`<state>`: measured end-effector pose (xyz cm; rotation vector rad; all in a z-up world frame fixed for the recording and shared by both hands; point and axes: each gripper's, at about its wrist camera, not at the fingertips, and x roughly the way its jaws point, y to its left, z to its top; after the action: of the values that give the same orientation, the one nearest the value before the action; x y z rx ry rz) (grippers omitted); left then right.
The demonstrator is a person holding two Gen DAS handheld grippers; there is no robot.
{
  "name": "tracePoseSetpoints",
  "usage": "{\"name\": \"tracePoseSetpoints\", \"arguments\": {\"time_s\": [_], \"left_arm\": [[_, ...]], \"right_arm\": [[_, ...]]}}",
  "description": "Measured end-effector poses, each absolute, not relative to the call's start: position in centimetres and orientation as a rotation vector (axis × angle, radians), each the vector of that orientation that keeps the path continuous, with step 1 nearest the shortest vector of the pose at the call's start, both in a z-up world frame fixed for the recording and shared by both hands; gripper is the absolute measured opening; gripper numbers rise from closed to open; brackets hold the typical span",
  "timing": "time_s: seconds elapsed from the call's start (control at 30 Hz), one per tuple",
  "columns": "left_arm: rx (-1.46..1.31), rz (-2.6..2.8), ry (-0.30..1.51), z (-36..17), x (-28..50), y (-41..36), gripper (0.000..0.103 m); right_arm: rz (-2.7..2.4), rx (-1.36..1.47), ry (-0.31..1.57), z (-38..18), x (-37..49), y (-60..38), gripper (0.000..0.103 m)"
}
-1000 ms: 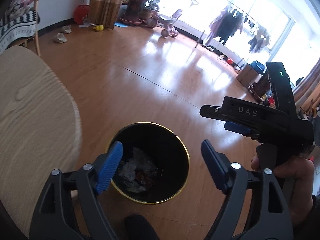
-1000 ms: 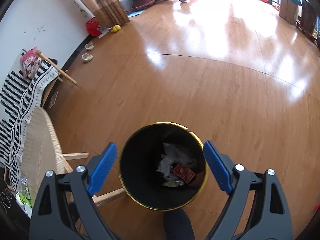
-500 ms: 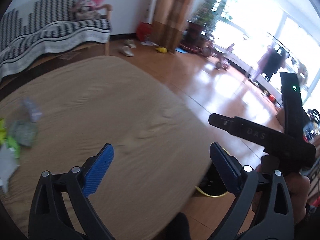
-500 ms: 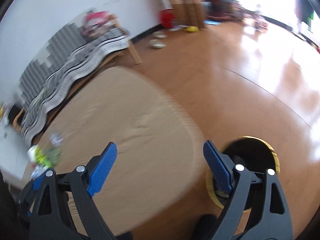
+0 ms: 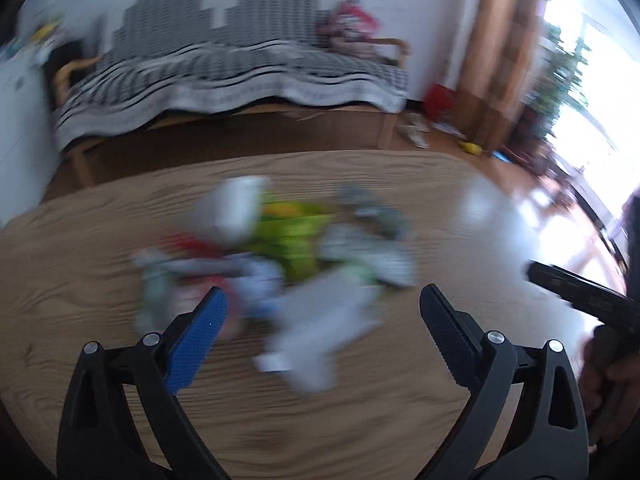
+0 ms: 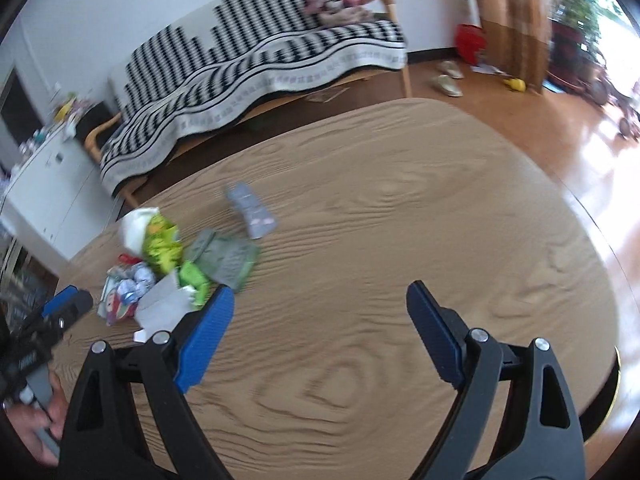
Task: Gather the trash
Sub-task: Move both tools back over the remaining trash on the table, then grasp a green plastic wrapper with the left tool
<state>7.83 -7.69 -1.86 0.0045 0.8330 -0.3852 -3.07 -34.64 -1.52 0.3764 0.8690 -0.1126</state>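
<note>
Most of the job is left, I judge. Across the big oval light-wood table (image 6: 400, 240) a heap of crumpled wrappers and paper scraps (image 6: 168, 276) lies unsorted, with one grey foil packet (image 6: 252, 210) just apart from it. My left hand-held gripper (image 5: 320, 332) hangs spread wide above the heap, grasping nothing; my right hand-held gripper (image 6: 318, 336) is likewise released over bare wood beside the heap.
</note>
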Motion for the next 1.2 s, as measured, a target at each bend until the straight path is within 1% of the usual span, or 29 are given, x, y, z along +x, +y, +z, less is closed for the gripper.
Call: {"name": "tracePoseSetpoints", "arguments": {"time_s": [0.1,0.27,0.47,0.53,0.67,0.7,0.73,0.77,0.8,0.83,0.9,0.93,1.2], "left_arm": [[-0.036,-0.301,0.854,-2.9,9.7,-2.6,0.094],[-0.071,-0.205,0.898,-5.3,12.3,2.8,0.094],[-0.128,-0.184,0.951,-7.8,15.0,4.5,0.092],[-0.131,-0.188,0.961,-8.3,15.5,4.1,0.086],[-0.138,-0.21,0.972,-9.1,16.2,3.5,0.079],[-0.149,-0.219,0.975,-9.1,16.4,3.6,0.074],[-0.157,-0.227,0.979,-9.1,16.6,3.6,0.066],[-0.167,-0.239,0.984,-9.1,16.7,3.6,0.063],[-0.169,-0.246,0.985,-9.0,16.7,3.5,0.055],[-0.17,-0.261,0.985,-9.0,16.7,3.3,0.044],[-0.152,-0.281,0.978,-8.6,16.4,2.7,0.035],[-0.142,-0.286,0.976,-8.6,16.4,2.5,0.034],[-0.196,-0.217,0.977,-8.8,16.8,4.6,0.034]], "right_arm": [[-0.088,0.341,0.886,-2.1,-1.5,-32.6,0.085],[-0.068,0.312,0.915,-3.2,0.1,-30.9,0.085],[-0.047,0.314,0.936,-4.3,1.6,-29.6,0.085],[-0.039,0.311,0.943,-4.5,2.0,-29.2,0.085],[-0.025,0.306,0.954,-5.0,2.5,-28.6,0.085],[-0.022,0.306,0.955,-5.0,2.6,-28.6,0.085],[-0.021,0.305,0.957,-5.1,2.8,-28.5,0.085],[-0.019,0.306,0.958,-5.3,2.9,-28.4,0.085],[-0.017,0.306,0.96,-5.4,3.0,-28.3,0.085],[-0.017,0.307,0.962,-5.4,3.2,-28.3,0.085],[-0.016,0.312,0.965,-5.6,3.4,-28.3,0.085],[-0.016,0.317,0.967,-5.7,3.5,-28.4,0.085],[-0.009,0.317,0.967,-5.7,3.6,-28.3,0.085]]}}
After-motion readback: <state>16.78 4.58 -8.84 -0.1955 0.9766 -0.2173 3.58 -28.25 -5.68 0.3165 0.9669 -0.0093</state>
